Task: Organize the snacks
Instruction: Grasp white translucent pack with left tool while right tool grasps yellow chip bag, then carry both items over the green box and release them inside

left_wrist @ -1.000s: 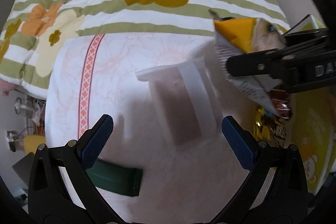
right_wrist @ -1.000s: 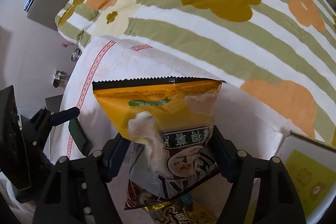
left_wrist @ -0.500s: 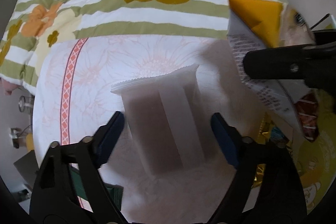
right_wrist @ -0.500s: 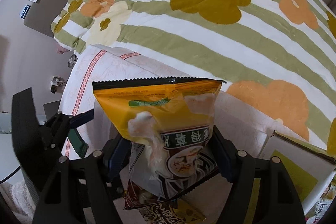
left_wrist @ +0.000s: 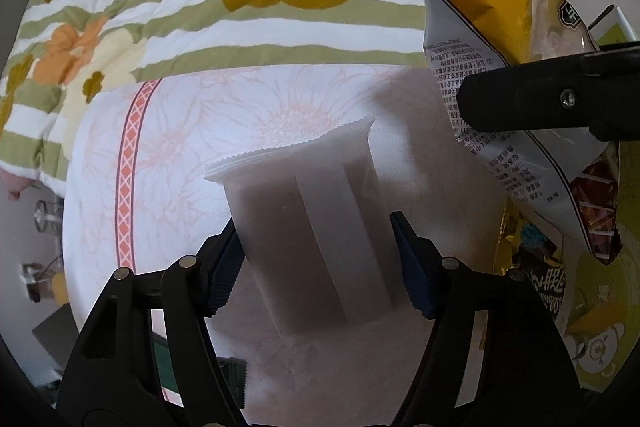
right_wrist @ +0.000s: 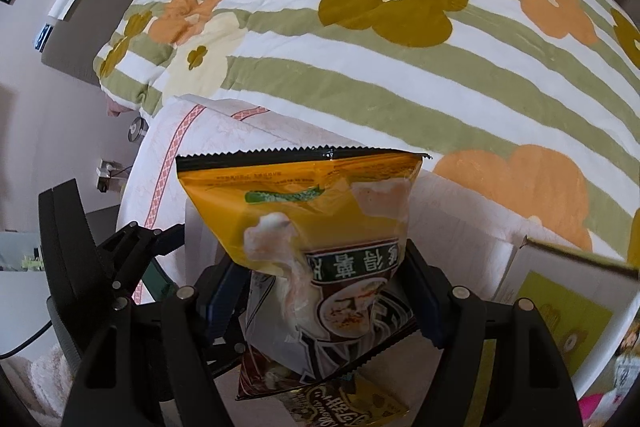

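Progress: early-to-mid, by my read. Both tools are busy w/ a pack each; nothing shown as sorted yet. Yellow box (right_wrist: 568, 311) sits lower right of the right-wrist view, flap up, likely the drop spot, but can't confirm. At least one more loose pack, gold w/ dark lettering (right_wrist: 352, 401), lies at bottom centre under the held bag. Dark green flat item (left_wrist: 236, 373) shows bottom left-centre of left-wrist view; what it is, can't tell.

Left gripper (left_wrist: 316, 259): jaws closing, white pack (left_wrist: 308, 223) between them. Pack lies on the pale floral cloth (left_wrist: 180, 131), centre frame, back seam facing up, serrated end pointing toward upper centre. Left blue pad looks to be touching the pack's edge, right pad at or just beside the other edge. Firm clamp not yet evident; pack not visibly squeezed.

Right gripper (right_wrist: 324, 293): clamped on the orange-yellow snack bag (right_wrist: 312, 227), pads at both sides of its lower half, bag upright, top seal toward mid-frame. Same bag seen upper right of left-wrist view, hanging above the cloth, off to the right of the white pack, not touching it.

Left to do: finish the grip on white pack, lift, place both packs, then the loose ones. Striped flower quilt (left_wrist: 280, 27) fills the top of both views.
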A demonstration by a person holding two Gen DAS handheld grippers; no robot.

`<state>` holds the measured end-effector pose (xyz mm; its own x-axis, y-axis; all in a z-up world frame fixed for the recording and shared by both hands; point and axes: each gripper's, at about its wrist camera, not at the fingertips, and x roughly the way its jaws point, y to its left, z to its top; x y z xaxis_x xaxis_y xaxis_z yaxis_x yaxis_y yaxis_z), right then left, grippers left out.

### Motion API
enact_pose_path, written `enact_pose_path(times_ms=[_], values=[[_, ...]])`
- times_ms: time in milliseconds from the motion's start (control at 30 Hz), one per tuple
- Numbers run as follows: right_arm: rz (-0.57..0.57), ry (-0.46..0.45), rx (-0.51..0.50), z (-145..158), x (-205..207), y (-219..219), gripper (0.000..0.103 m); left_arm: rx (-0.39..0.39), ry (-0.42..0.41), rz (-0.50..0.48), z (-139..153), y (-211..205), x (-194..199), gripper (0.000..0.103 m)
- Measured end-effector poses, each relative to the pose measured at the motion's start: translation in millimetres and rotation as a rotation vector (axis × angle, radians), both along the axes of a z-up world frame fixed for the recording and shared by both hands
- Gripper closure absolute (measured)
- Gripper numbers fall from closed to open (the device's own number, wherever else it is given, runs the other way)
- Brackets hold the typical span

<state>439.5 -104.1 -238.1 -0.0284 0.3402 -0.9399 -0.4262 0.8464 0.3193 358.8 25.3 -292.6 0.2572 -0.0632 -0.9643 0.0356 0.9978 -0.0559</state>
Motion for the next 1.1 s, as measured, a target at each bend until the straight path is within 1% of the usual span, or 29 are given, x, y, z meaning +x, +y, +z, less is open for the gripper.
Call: enact_pose_path(times_ms=[167,333,500,667,800,867,1000,1100], values=[[-0.037,-0.002,0.014,4.6,-6.3,3.6,0.033,-0.037,-0.021,0.006,7.8,13.1,-9.2,0.038],[-0.079,-0.015,0.049,18.1,-13.5,7.1,0.033,-0.057,-0.068,0.007,29.5,28.4,-18.7,0.038],[-0.135,-0.061,0.094,48.9,-26.3,6.0,0.033,-0.091,-0.139,-0.006,66.4,42.1,-25.8,0.038],[-0.227,-0.118,0.146,90.2,-42.4,-10.4,0.033,-0.113,-0.223,-0.064,112.3,42.0,-28.0,0.038],[-0.298,-0.179,0.19,126.0,-56.8,-34.8,0.033,-0.132,-0.288,-0.119,151.5,27.8,-29.0,0.038],[-0.334,-0.217,0.203,143.8,-65.6,-53.8,0.033,-0.14,-0.314,-0.142,167.2,16.1,-30.1,0.038],[-0.394,-0.274,0.223,168.0,-82.8,-99.2,0.033,-0.169,-0.355,-0.196,198.4,-22.4,-33.7,0.038],[-0.428,-0.307,0.225,179.6,-97.7,-142.9,0.033,-0.205,-0.372,-0.218,214.4,-58.3,-39.0,0.038]])
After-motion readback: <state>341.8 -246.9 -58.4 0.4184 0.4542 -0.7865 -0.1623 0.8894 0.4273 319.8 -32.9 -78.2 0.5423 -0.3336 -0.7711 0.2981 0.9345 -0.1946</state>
